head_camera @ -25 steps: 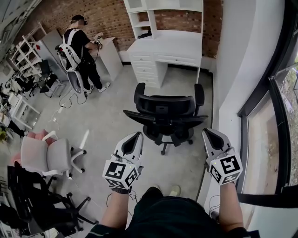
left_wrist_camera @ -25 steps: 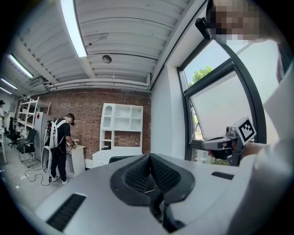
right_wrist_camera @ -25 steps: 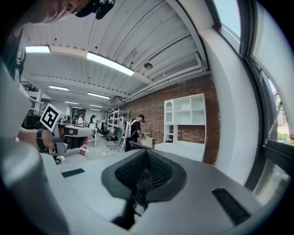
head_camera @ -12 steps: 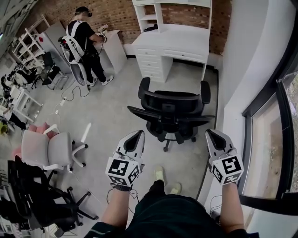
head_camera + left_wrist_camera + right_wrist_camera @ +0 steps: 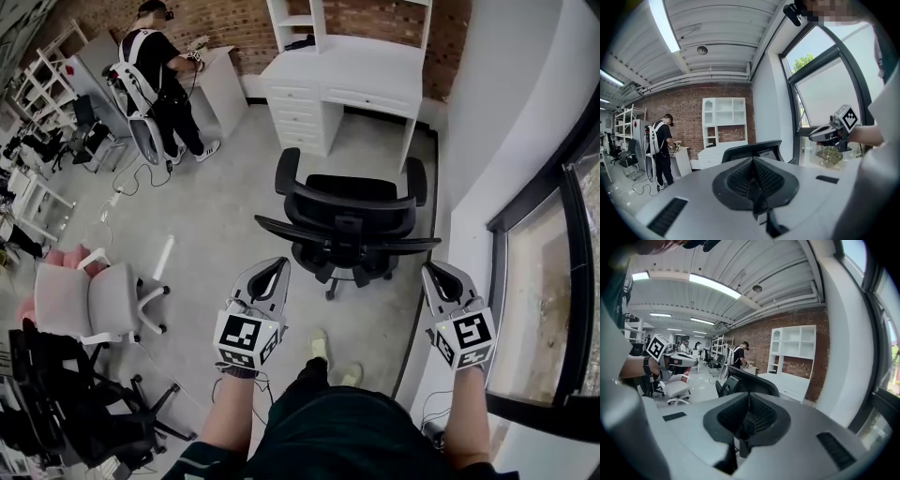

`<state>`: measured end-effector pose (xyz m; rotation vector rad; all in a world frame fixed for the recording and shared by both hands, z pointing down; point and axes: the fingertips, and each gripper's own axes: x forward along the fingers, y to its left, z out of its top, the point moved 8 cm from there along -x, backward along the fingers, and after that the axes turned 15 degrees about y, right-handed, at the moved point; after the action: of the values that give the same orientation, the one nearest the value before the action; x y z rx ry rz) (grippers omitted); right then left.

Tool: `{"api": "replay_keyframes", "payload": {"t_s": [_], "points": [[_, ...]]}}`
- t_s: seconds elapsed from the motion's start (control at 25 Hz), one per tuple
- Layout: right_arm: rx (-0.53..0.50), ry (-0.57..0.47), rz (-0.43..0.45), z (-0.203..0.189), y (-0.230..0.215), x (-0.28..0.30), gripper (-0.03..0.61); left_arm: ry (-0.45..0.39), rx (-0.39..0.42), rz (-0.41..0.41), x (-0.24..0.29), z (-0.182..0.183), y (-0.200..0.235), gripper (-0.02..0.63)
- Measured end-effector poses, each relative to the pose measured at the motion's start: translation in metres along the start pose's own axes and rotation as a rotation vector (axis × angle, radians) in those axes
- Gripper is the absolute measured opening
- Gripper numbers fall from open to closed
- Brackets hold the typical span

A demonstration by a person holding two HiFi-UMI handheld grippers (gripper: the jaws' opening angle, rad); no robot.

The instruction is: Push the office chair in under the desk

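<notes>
The black office chair (image 5: 349,223) stands on the grey floor with its backrest toward me, a strip of floor between it and the white desk with a hutch (image 5: 349,75). My left gripper (image 5: 272,269) is shut and empty, just short of the chair's left armrest. My right gripper (image 5: 435,274) is shut and empty too, beside the right armrest and apart from it. In the left gripper view, the shut left gripper (image 5: 753,180) points over the chair's backrest (image 5: 752,150) at the desk (image 5: 723,123). In the right gripper view, the shut right gripper (image 5: 747,420) sits under the backrest (image 5: 746,379).
A person (image 5: 157,58) with a white rig works at a small white cabinet (image 5: 217,89) at the back left. A pale pink chair (image 5: 89,305) and black chairs (image 5: 66,403) stand at the left. A white wall and a window (image 5: 548,281) run along the right.
Both grippers have moved forward and lower, closer to the chair's armrests. The chair and desk now show nearer in the head view. Both stay shut.
</notes>
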<state>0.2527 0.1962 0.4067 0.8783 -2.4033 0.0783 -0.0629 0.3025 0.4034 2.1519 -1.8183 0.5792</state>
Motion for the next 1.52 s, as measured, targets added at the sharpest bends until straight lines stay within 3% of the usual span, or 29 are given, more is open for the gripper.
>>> {"api": "replay_keyframes", "payload": {"t_s": [0.24, 0.48, 0.64, 0.88, 1.08, 1.36, 1.52], "points": [[-0.021, 0.056, -0.011, 0.001, -0.005, 0.029, 0.006, 0.046, 0.046, -0.018, 0.028, -0.008, 0.028, 0.008], [-0.136, 0.146, 0.003, -0.005, -0.009, 0.055, 0.008, 0.116, 0.154, -0.051, 0.058, -0.019, 0.059, 0.01], [-0.212, 0.205, 0.029, -0.008, -0.013, 0.071, 0.014, 0.161, 0.243, -0.088, 0.075, -0.024, 0.081, 0.084], [-0.309, 0.307, 0.053, -0.011, -0.011, 0.093, 0.083, 0.243, 0.481, -0.172, 0.1, -0.03, 0.102, 0.161], [-0.434, 0.447, -0.002, -0.019, -0.019, 0.112, 0.144, 0.32, 0.665, -0.253, 0.118, -0.039, 0.122, 0.208], [-0.659, 0.706, -0.045, -0.048, -0.039, 0.149, 0.219, 0.425, 0.846, -0.392, 0.153, -0.053, 0.132, 0.269], [-0.723, 0.808, -0.032, -0.067, -0.046, 0.171, 0.229, 0.487, 0.903, -0.416, 0.175, -0.063, 0.133, 0.273]]}}
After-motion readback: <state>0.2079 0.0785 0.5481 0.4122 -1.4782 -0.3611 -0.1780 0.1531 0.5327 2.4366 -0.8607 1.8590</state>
